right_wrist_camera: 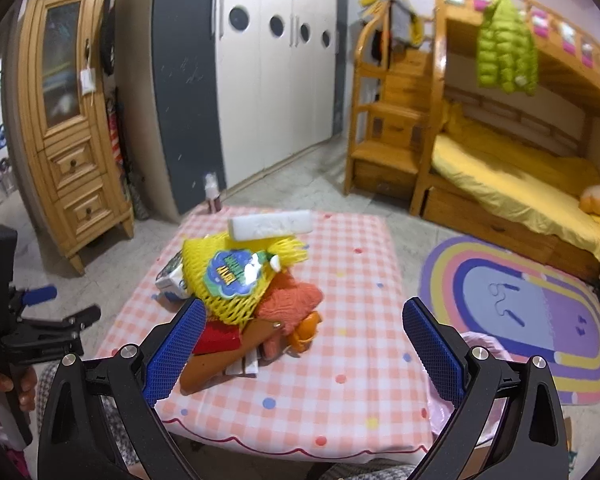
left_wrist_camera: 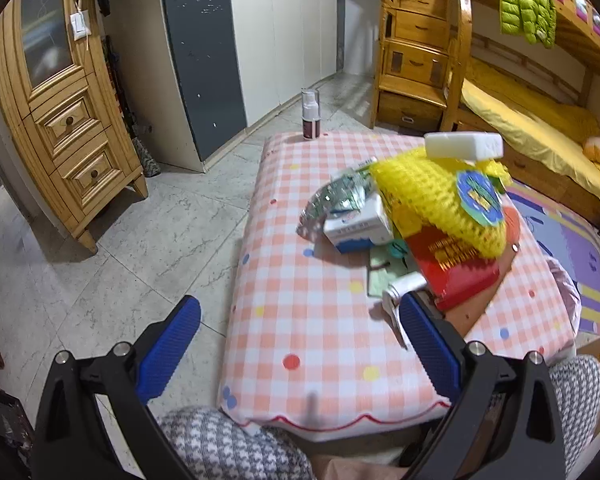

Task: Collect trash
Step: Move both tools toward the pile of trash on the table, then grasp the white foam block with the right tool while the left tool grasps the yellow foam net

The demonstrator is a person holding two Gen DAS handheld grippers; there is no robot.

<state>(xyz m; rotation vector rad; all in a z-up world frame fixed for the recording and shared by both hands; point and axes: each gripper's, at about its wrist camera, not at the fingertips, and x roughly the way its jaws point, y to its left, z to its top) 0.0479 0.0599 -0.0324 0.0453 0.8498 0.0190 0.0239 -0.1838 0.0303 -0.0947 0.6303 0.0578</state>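
A heap of trash lies on the checked table (left_wrist_camera: 308,320) (right_wrist_camera: 352,344). On top are a yellow foam net (left_wrist_camera: 440,200) (right_wrist_camera: 236,276) with a round label and a white foam block (left_wrist_camera: 464,145) (right_wrist_camera: 270,225). Under them are a red box (left_wrist_camera: 456,268) (right_wrist_camera: 216,338), a white-blue carton (left_wrist_camera: 358,226), a crumpled foil bag (left_wrist_camera: 332,196), a brown paper bag (right_wrist_camera: 220,364) and orange items (right_wrist_camera: 296,300). My left gripper (left_wrist_camera: 300,344) is open and empty at the table's near left. My right gripper (right_wrist_camera: 304,350) is open and empty, just in front of the heap.
A small spray bottle (left_wrist_camera: 311,114) (right_wrist_camera: 212,196) stands at the table's far edge. A wooden cabinet (left_wrist_camera: 60,120) is at left, a wardrobe (right_wrist_camera: 268,80) behind, a bunk bed (right_wrist_camera: 520,168) at right, a rainbow rug (right_wrist_camera: 520,312) beside the table. The left gripper shows in the right wrist view (right_wrist_camera: 44,312).
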